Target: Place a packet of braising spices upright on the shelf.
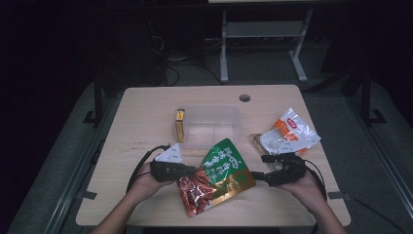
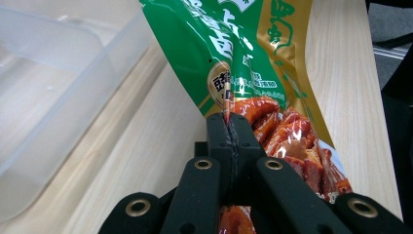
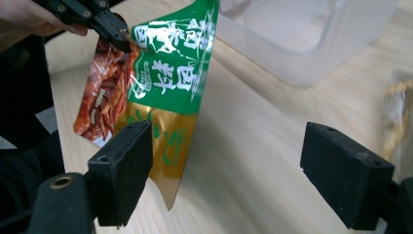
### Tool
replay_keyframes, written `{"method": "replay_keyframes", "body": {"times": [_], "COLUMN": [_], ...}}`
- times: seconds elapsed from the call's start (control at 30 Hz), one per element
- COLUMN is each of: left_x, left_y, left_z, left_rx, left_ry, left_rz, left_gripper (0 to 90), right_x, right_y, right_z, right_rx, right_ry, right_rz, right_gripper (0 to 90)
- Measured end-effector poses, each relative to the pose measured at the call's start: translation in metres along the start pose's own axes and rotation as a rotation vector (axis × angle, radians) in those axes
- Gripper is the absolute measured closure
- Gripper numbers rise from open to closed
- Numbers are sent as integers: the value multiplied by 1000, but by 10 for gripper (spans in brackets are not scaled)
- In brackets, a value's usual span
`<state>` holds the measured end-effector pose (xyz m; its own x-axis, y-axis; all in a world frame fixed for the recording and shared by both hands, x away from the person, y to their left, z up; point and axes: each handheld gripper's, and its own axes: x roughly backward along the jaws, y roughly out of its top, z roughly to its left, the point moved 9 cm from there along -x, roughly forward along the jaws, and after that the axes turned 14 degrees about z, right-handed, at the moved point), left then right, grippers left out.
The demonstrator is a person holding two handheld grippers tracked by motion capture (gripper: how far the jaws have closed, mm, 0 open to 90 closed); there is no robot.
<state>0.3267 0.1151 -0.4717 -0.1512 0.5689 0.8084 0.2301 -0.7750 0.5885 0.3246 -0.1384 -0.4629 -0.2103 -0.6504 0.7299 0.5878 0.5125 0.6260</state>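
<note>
High view: left gripper [image 1: 187, 171] is clamped on the left edge of the pouch [image 1: 216, 175], lifted just in front of the bin [image 1: 209, 126]. Right gripper [image 1: 260, 176] stands open beside its right edge, holding nothing. Pinched so thinly, the pouch could slip or swing and catch the bin wall.

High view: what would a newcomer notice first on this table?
The big green and red snack bag near the front edge, pinched at its edge by the shut left gripper. The right gripper waits beside it with open jaws. Behind the bag stands a clear plastic box, a white pouch to its right.
</note>
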Motion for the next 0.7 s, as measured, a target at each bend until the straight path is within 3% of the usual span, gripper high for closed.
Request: {"method": "replay_keyframes", "body": {"times": [0.33,0.47,0.7], "left_x": [15,24,32], "left_y": [-4,-6,-11], "left_z": [7,11,16], "left_rx": [6,10,19], "left_ry": [32,46,64], "left_rz": [-27,-43,-53], "left_gripper": [900,900,900], "right_x": [-21,-35,-53], "right_y": [43,68,83], "right_z": [11,14,13], "right_rx": [76,111,121], "right_ry": [74,121,175], "right_rz": [31,39,73], "right_gripper": [272,348,456]}}
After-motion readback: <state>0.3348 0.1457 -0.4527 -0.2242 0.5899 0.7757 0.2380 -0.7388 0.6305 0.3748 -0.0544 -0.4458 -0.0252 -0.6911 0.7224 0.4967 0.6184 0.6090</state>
